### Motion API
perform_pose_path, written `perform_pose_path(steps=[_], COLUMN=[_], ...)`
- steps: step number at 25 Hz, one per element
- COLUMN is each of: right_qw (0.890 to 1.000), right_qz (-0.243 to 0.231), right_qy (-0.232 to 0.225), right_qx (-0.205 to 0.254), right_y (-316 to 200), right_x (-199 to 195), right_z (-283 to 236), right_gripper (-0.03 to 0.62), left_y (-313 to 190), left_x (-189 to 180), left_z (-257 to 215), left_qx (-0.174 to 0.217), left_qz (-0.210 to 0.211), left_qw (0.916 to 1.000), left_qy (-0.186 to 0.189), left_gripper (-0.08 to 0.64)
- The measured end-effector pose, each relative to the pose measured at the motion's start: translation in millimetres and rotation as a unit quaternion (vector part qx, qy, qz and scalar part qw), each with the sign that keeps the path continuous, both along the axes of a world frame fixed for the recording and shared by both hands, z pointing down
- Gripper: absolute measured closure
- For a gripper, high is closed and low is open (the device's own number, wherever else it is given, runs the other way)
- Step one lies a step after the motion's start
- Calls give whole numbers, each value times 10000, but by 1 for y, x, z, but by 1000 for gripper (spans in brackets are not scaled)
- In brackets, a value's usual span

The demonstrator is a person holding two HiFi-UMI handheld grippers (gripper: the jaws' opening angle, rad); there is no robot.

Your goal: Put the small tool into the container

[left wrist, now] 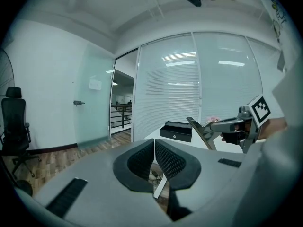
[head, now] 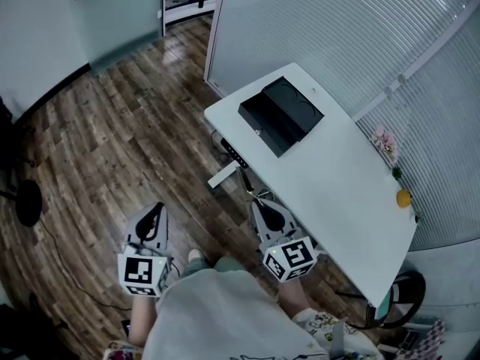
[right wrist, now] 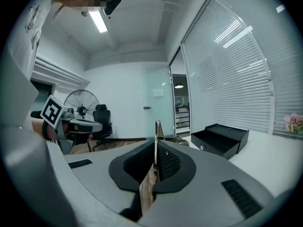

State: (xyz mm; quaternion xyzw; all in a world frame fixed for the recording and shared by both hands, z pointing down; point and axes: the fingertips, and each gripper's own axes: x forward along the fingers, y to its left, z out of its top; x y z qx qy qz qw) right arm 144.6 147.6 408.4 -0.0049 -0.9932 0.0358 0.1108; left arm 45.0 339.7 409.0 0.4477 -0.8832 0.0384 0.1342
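The container is a black box (head: 281,115) with its lid open, standing at the far end of the white table (head: 345,186); it also shows as the box (left wrist: 176,130) and the box (right wrist: 222,138). My right gripper (head: 256,199) hangs over the floor at the table's near edge, well short of the box. It is shut on a thin metal tool (right wrist: 156,129) that sticks up between the jaws. My left gripper (head: 157,208) is out over the wooden floor to the left, shut with nothing in it (left wrist: 154,144).
Pink flowers (head: 385,142) and a small yellow object (head: 403,198) sit along the table's right edge by the blinds. A power strip (head: 231,156) lies under the table. An office chair (left wrist: 14,126) and a fan (right wrist: 80,103) stand by the far wall.
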Motion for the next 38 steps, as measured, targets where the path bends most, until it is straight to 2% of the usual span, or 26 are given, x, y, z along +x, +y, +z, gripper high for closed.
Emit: perform_pose_path(steps=[6,12,15,21,30,38], right_qw=[9996,9991,9988,9979,9919,9801], right_qz=[196,369,367,564,1247,1976], right_qy=[177,208,288,171,-10,-79], right_qx=[57,-75,-156,-255,-243,-179], right_y=[-7,-31,-43,-80,-172,-221], right_x=[-11,-35,-57,-110,-155,-147], right_z=[2,14,22,20,1,-7], right_gripper=[591,592,591,592,592,592], left_y=[2,-14,-27,-70,-182,-268], left_x=[-18,-45,-67,-128,-197,-209], left_z=[3,18,19,8,-14,-20], left_qx=[86,63,71,150,202,323], left_qz=[20,41,55,227,1032,1954], left_qw=[9999,9998,9998,9996,9944,9800], left_qy=[143,205,201,35,-129,-185], left_gripper=[549,549,549,549,549,549])
